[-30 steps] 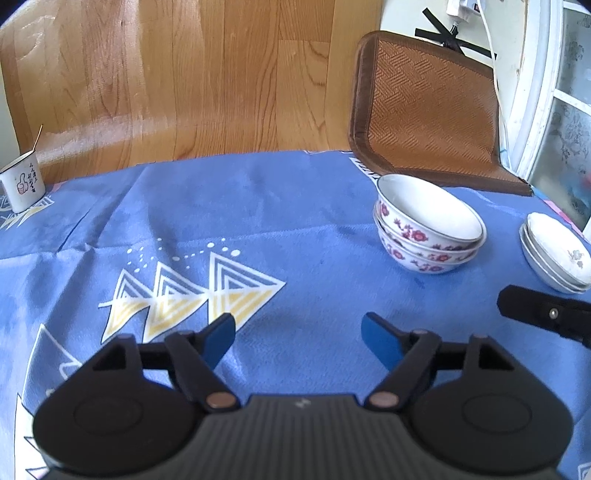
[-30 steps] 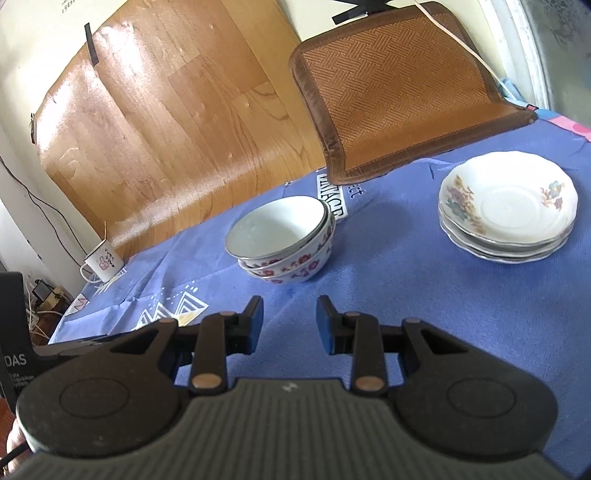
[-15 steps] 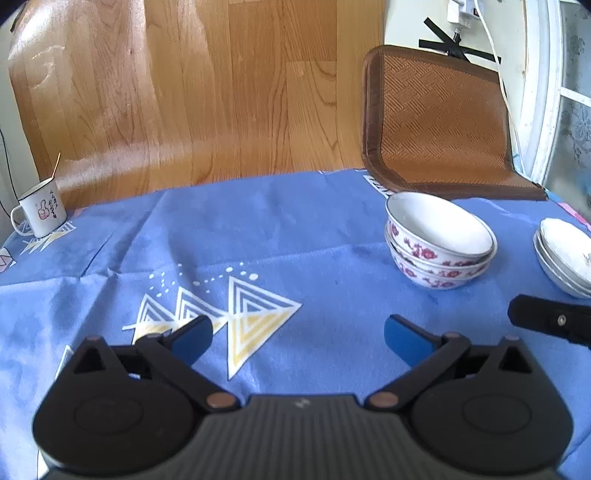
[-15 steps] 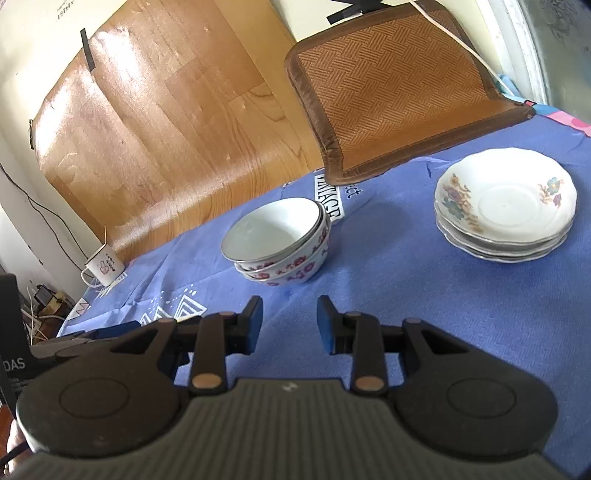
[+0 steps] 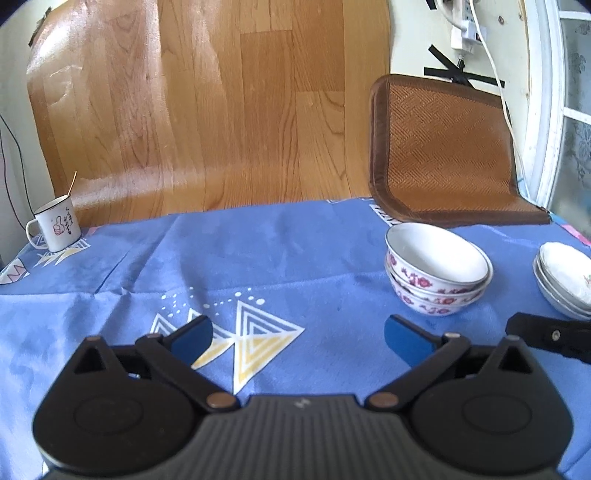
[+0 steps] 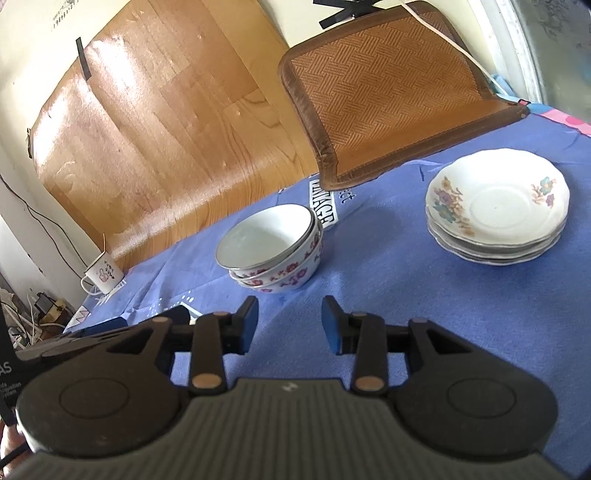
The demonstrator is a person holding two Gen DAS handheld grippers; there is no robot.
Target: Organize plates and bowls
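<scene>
Two stacked floral bowls [image 5: 437,275] sit right on the blue surface [image 5: 277,258]; the left gripper [image 5: 297,334] hangs wide, empty. From the right wrist, stacked plates [image 6: 496,210] sit near the bowls; the right gripper [image 6: 289,323] gapes narrowly, empty.

Tablecloth [image 6: 369,280], white panel beside the bowls: "VINTAGE", black capitals
Black box [image 6: 7,365], left frame edge: letters "AS", rest cut off
Mug [image 5: 55,227]: red thumbs-up sign; dark characters, unreadable
Wall strip [image 6: 68,13]: small print, unreadable
</scene>
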